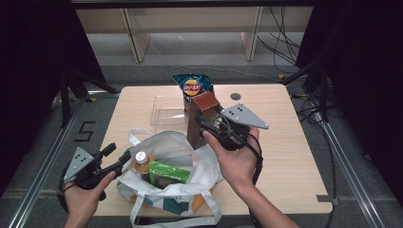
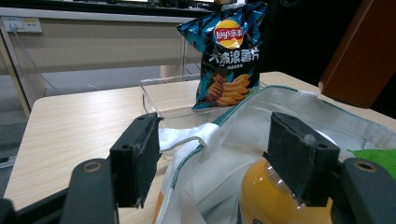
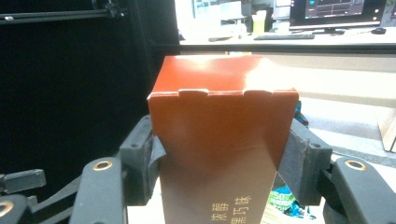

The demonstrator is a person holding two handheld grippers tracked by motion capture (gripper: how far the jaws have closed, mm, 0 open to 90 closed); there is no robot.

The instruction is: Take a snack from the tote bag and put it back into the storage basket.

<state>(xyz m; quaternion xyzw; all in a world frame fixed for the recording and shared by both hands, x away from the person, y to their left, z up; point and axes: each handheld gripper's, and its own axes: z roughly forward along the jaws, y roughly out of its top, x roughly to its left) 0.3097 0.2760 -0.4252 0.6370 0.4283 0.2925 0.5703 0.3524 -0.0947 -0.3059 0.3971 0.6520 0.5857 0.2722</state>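
Note:
My right gripper (image 1: 203, 125) is shut on a red-brown carton (image 1: 203, 112), held upright just above the far rim of a white tote bag (image 1: 173, 142). In the right gripper view both pads press the carton (image 3: 224, 140) at its sides. At the bag's left rim my left gripper (image 1: 124, 158) stands open. Its own view shows the bag's rim and strap (image 2: 196, 135) lying loosely between the jaws. Inside the bag are an orange drink bottle (image 1: 141, 164) and a green packet (image 1: 168, 172).
A clear plastic tray (image 1: 166, 111) sits on the wooden table (image 1: 285, 156) beyond the bag. A teal chip bag (image 1: 192, 88) stands upright at the tray's right end. Bare tabletop lies to the right of my right hand.

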